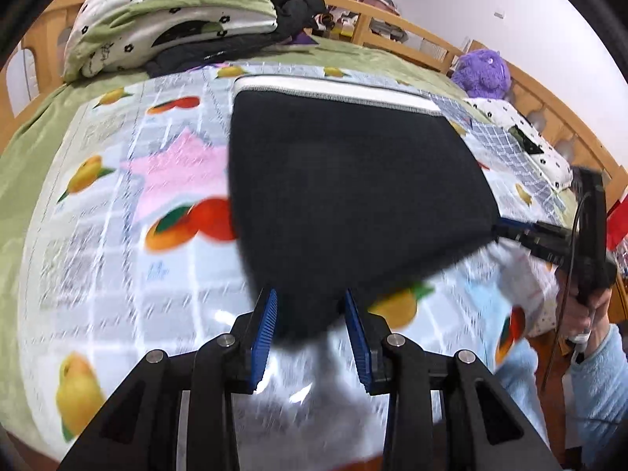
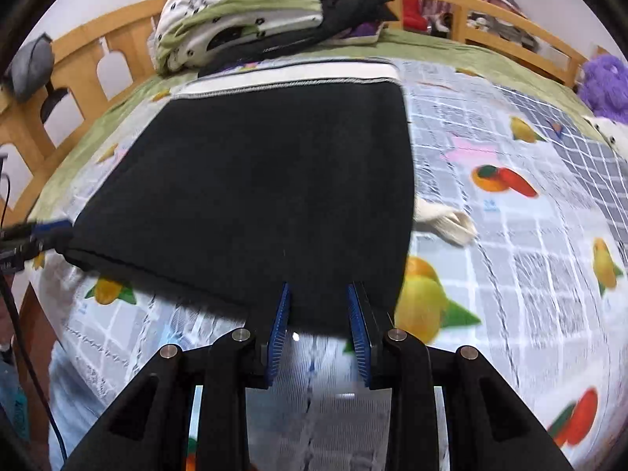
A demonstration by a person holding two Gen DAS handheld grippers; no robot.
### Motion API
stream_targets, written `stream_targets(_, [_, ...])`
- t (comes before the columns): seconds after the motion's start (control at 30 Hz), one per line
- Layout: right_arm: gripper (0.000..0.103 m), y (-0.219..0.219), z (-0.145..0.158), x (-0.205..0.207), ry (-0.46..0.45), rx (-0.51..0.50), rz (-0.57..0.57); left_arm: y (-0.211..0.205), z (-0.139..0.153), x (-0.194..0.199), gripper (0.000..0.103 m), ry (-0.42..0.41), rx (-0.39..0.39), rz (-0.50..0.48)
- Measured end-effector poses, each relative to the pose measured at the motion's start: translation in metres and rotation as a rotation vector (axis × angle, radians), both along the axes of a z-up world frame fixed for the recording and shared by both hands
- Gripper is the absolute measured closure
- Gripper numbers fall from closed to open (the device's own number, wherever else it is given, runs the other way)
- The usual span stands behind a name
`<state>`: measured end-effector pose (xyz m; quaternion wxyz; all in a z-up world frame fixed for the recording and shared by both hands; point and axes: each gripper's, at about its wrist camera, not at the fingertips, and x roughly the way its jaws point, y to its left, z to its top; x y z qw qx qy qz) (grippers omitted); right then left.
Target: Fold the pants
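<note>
The black fleece pants (image 2: 255, 180) with a white-lined waistband lie folded on the fruit-print bed sheet (image 2: 530, 255), waistband far. The left gripper (image 1: 310, 306) and right gripper (image 2: 320, 306) each clench a near corner, lifting the near edge.

Motion blur smears the pants (image 1: 353, 180) hem and bedsheet (image 1: 117, 274) print.
</note>
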<state>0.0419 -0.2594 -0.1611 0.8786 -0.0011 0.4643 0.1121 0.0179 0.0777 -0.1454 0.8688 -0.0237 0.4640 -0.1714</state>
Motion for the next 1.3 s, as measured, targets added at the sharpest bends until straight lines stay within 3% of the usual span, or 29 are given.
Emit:
stream_targets(0.13, [0.071,-0.014,0.001,-0.005,0.015,0.080,-0.055,0.005,-0.012,-0.009,0.070,0.024,0.086,0.021])
stream_targets(0.3, [0.071,-0.018,-0.001,-0.010,0.009,0.088,-0.088,0.003,-0.017,-0.007,0.069,0.005,0.101,0.022])
stream_targets(0.4, [0.070,-0.018,-0.004,-0.010,0.011,0.091,-0.094,-0.013,-0.023,0.002,0.070,-0.013,0.186,0.008])
stream_targets(0.47, [0.070,-0.016,-0.006,-0.010,0.014,0.082,-0.097,-0.022,-0.025,0.006,0.090,-0.042,0.244,0.005])
stream_targets(0.53, [0.070,-0.014,-0.009,-0.009,0.018,0.071,-0.100,-0.018,-0.007,0.000,0.095,-0.156,0.180,0.068])
stream_targets(0.6, [0.070,-0.011,-0.011,-0.012,0.020,0.058,-0.097,-0.003,0.009,-0.010,0.095,-0.249,0.037,0.114])
stream_targets(0.63, [0.070,-0.010,-0.012,-0.012,0.024,0.054,-0.093,0.004,0.007,-0.009,0.095,-0.226,-0.008,0.147])
stream_targets(0.73, [0.070,-0.007,-0.019,-0.013,0.031,0.038,-0.085,0.008,-0.028,0.004,0.092,-0.059,0.021,0.164])
stream_targets(0.8, [0.070,-0.005,-0.017,-0.015,0.027,0.020,-0.077,0.011,-0.034,-0.003,0.088,-0.063,0.010,0.146])
stream_targets(0.93, [0.070,-0.007,-0.013,-0.016,0.031,0.043,-0.068,0.005,-0.023,-0.017,0.072,-0.073,0.085,0.081])
stream_targets(1.17, [0.070,-0.008,-0.011,-0.015,0.037,0.104,-0.087,-0.029,-0.031,-0.010,0.068,-0.141,0.346,0.003])
stream_targets(1.2, [0.070,-0.008,-0.011,-0.015,0.039,0.105,-0.084,-0.034,-0.031,-0.008,0.074,-0.153,0.375,-0.005])
stream_targets(1.23, [0.070,-0.007,-0.011,-0.015,0.040,0.103,-0.080,-0.037,-0.030,-0.006,0.093,-0.161,0.384,-0.010])
stream_targets(1.3, [0.070,-0.005,-0.010,-0.018,0.036,0.086,-0.074,-0.029,-0.017,-0.004,0.094,-0.186,0.269,0.045])
